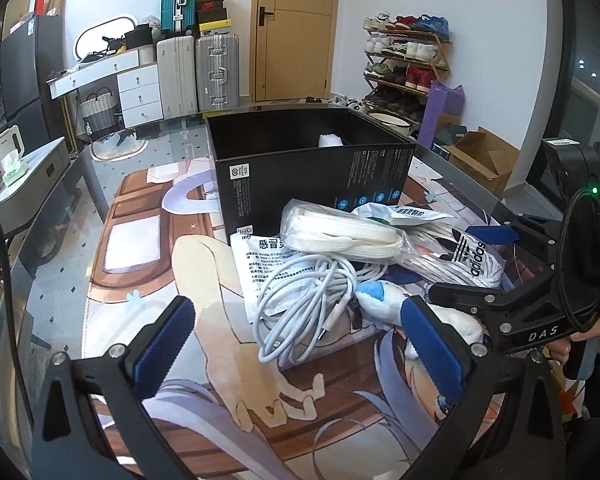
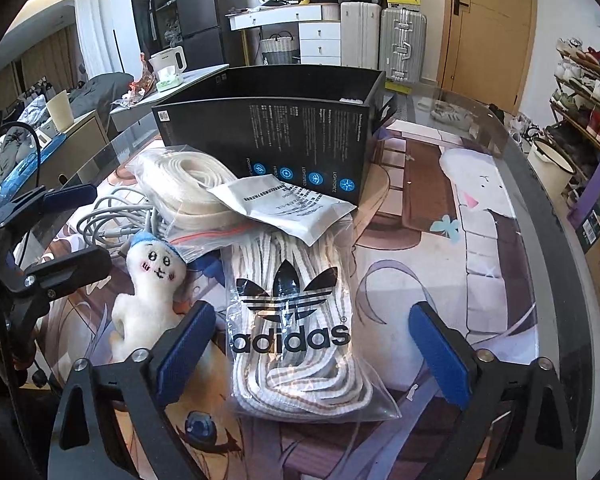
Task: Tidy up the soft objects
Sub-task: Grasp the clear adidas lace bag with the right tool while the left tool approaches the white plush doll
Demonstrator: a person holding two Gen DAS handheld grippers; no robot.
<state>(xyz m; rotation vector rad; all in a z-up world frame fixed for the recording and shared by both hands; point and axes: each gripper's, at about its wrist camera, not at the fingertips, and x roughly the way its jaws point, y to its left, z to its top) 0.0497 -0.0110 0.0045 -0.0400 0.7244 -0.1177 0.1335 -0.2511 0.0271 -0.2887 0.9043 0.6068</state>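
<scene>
Both jaws wide, empty; plush toy's (image 2: 146,300) face only in right view.

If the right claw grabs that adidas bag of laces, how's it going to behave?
The adidas bag will probably sag and fold, since it is thin clear plastic around loose laces. Its glossy film may slip between the open right claw pads. The paper sachet resting on its far end would likely slide off.

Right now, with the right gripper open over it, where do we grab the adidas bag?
Grip the adidas bag across its narrow width near the logo, coming straight down from above. It lies flat and long, pointing away from the right gripper, whose open fingers already straddle it; the paper packet overlaps the far end.
</scene>
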